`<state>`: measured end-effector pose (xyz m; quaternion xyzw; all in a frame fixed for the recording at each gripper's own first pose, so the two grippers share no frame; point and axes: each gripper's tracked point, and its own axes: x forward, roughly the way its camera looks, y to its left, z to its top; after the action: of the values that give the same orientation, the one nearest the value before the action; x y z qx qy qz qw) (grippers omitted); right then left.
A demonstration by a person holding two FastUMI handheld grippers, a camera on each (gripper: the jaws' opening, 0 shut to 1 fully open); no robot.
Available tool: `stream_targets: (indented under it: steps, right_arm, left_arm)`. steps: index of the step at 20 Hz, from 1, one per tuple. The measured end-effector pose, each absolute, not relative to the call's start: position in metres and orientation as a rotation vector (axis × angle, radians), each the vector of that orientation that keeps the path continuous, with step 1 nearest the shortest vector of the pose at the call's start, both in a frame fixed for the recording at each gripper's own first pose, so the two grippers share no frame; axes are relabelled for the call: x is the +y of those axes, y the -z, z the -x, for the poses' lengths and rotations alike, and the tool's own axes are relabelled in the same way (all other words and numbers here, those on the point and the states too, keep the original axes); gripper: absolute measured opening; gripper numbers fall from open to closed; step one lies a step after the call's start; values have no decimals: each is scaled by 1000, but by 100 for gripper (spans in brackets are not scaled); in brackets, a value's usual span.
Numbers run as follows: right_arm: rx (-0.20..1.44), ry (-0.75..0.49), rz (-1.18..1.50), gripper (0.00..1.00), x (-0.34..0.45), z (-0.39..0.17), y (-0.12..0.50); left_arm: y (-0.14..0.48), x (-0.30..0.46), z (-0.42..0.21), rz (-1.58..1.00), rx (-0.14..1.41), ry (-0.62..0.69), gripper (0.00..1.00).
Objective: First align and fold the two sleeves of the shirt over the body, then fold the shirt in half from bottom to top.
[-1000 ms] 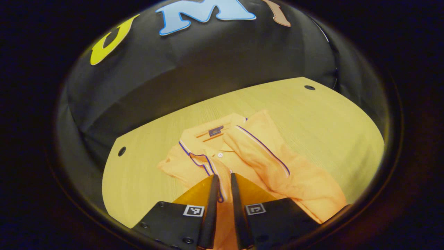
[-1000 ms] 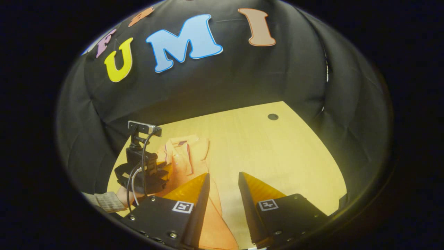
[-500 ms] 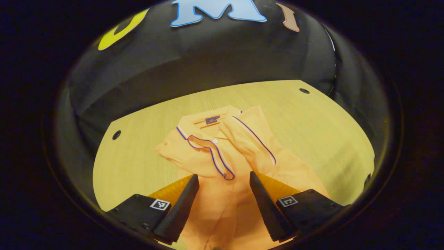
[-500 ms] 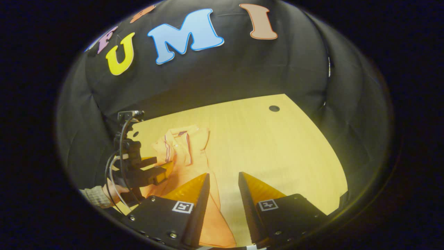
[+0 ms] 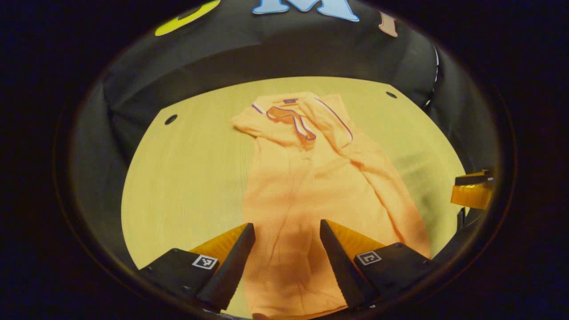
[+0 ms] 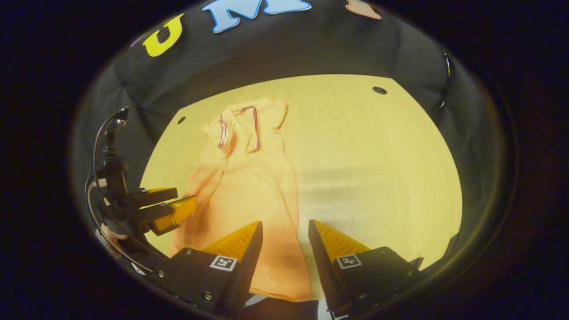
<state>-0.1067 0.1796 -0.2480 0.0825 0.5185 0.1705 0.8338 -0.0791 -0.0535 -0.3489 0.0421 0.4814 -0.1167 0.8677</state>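
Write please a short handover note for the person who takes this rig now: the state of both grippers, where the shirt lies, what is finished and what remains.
Left gripper: open, holds nothing, above the lower part of the shirt.
Right gripper: open, holds nothing, over the shirt's right edge near the hem.
Shirt: lies lengthwise on the wooden table, collar at the far end, hem toward the grippers.
Done: both sleeves appear folded over the body.
Left: take the hem and fold the shirt in half, bottom to top.

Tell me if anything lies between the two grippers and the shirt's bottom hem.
Nothing visible does. The shirt lies flat on the bare table, its hem right beneath the open left gripper and right gripper.
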Motion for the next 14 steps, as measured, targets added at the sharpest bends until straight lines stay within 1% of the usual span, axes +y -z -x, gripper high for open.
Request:
stream_targets:
  steps: [1,2,3,4,5,6,7,8,9,10,11,12,14]
  right_arm:
    - [1138,-372,-150,69,183,114,257]
    - [1177,-382,-127,74,185,124,266]
    - [1212,-392,-112,75,187,129,271]
    - [1246,-404,-98,75,191,138,278]
    - [1285,-414,-82,80,194,147,285]
    - [1309,-423,-69,76,195,153,288]
    - [1332,-435,-55,83,197,160,291]
    - [1357,-441,-35,83,197,166,296]
    - [1383,-444,-14,83,197,172,300]
    - [1410,-449,5,83,197,178,303]
    - [1426,-454,15,83,197,183,307]
    - [1444,-457,26,83,197,188,310]
    - [1479,-449,62,83,192,198,316]
  left_arm:
    - [353,-50,93,-78,1038,239,94]
    - [355,-46,105,-82,1062,234,97]
    - [359,-41,114,-95,1080,227,100]
    - [362,-36,125,-109,1098,222,100]
    - [364,-30,138,-121,1128,214,100]
    - [368,-28,148,-123,1153,207,97]
    - [370,-26,158,-120,1176,203,97]
    - [375,-25,166,-117,1198,200,97]
    - [377,-22,176,-116,1223,196,100]
    - [379,-19,185,-121,1248,189,97]
    - [379,-14,193,-132,1270,182,97]
    - [379,-10,200,-142,1289,177,100]
    - [379,-2,209,-151,1324,170,100]
